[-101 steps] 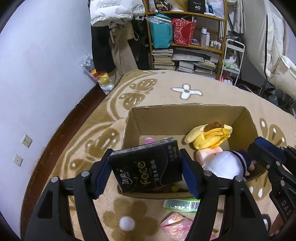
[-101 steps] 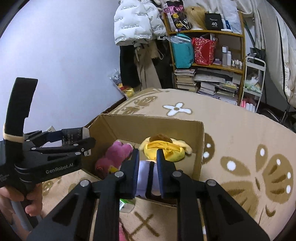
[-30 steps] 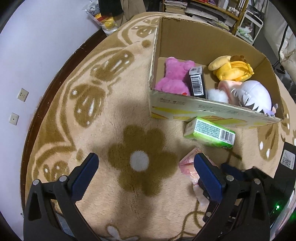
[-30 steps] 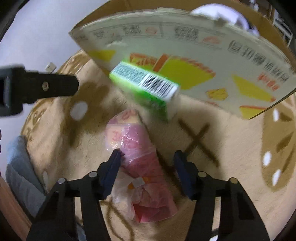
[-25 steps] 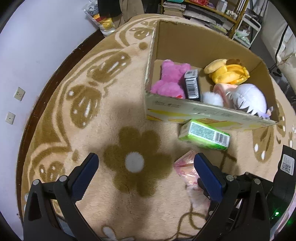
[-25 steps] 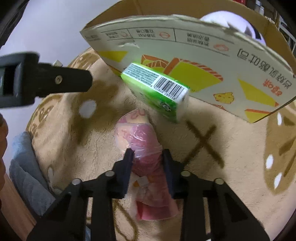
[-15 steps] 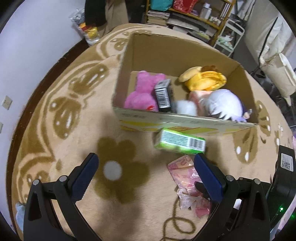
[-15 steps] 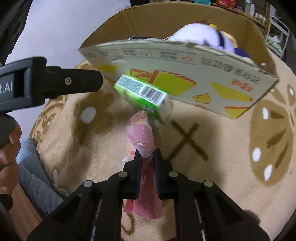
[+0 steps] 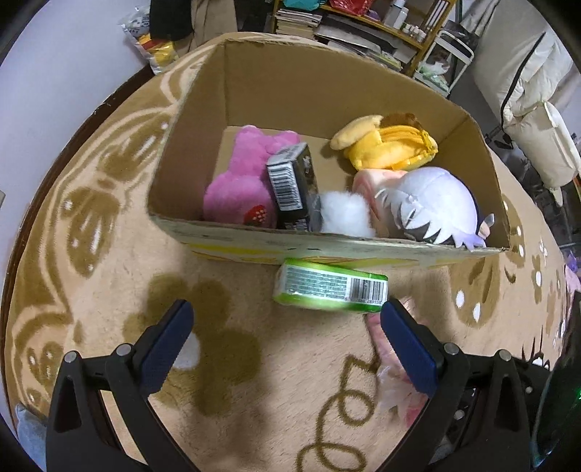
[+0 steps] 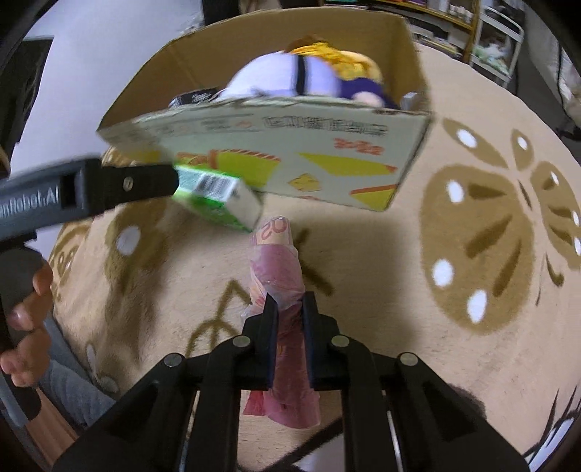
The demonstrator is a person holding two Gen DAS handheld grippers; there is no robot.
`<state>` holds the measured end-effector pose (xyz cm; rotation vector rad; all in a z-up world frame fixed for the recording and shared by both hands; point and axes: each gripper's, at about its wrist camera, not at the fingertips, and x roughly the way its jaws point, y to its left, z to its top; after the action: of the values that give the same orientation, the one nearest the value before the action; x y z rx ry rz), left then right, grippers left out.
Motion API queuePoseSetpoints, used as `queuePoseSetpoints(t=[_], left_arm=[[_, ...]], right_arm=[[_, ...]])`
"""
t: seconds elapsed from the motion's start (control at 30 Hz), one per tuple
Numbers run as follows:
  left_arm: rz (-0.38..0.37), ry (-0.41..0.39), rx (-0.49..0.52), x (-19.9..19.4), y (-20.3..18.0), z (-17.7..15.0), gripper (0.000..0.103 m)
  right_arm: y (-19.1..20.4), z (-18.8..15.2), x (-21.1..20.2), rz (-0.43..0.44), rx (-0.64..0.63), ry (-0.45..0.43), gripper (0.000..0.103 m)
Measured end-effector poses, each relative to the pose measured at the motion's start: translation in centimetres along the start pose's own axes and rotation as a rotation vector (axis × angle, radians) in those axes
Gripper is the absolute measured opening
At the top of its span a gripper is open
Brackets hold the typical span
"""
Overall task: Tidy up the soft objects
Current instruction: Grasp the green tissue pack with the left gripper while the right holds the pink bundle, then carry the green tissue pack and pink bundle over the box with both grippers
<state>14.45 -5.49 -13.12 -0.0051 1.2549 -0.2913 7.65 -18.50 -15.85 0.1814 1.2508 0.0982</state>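
My right gripper (image 10: 289, 308) is shut on a pink plastic-wrapped tissue pack (image 10: 276, 265) and holds it above the carpet, in front of the cardboard box (image 10: 290, 152). The pack also shows in the left wrist view (image 9: 385, 345), behind my right finger. My left gripper (image 9: 287, 337) is open and empty, with a green tissue pack (image 9: 330, 288) lying just ahead of it against the box's front wall (image 9: 326, 247). Inside the box lie a pink plush (image 9: 243, 185), a black tissue pack (image 9: 292, 185), a yellow plush (image 9: 388, 145) and a white-haired doll (image 9: 428, 207).
A beige carpet (image 9: 109, 236) with brown butterfly and flower patterns covers the floor. A bookshelf (image 9: 363, 21) with books and bottles stands behind the box. A white wall (image 9: 54, 54) runs on the left. A white cushion (image 9: 533, 127) is at the far right.
My right gripper closed on the pink pack and lifted it off the carpet. My left gripper moved in toward the green pack and the box.
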Motion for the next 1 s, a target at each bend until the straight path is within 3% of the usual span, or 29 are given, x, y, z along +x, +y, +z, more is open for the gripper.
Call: queuePoseSetpoints(t=[0.4, 0.57, 0.77, 0.8, 1.0], left_arm=[[-0.016, 0.04, 0.007, 2.8, -1.6, 0.1, 0.102], [0.013, 0.037, 0.013, 3.6, -2.2, 0.0, 0.101], [0.039, 0.006, 0.052, 4.0, -3.5, -0.7, 0.081], [0.016, 0.001, 0.055, 3.9, -3.7, -0.8, 0.073], [0.019, -0.018, 0.051, 3.4, -3.6, -1.6, 0.072]], right_arm=[[-2.4, 0.6, -2.0, -0.015, 0.055, -0.079, 0.013], [-2.6, 0.8, -1.9, -0.015, 0.073, -0.085, 0.013], [-2.6, 1.0, -2.5, -0.02, 0.062, -0.118, 0.013], [-2.5, 1.0, -2.6, -0.02, 0.062, -0.123, 0.013], [-2.1, 0.9, -3.7, -0.019, 0.047, -0.161, 0.013]])
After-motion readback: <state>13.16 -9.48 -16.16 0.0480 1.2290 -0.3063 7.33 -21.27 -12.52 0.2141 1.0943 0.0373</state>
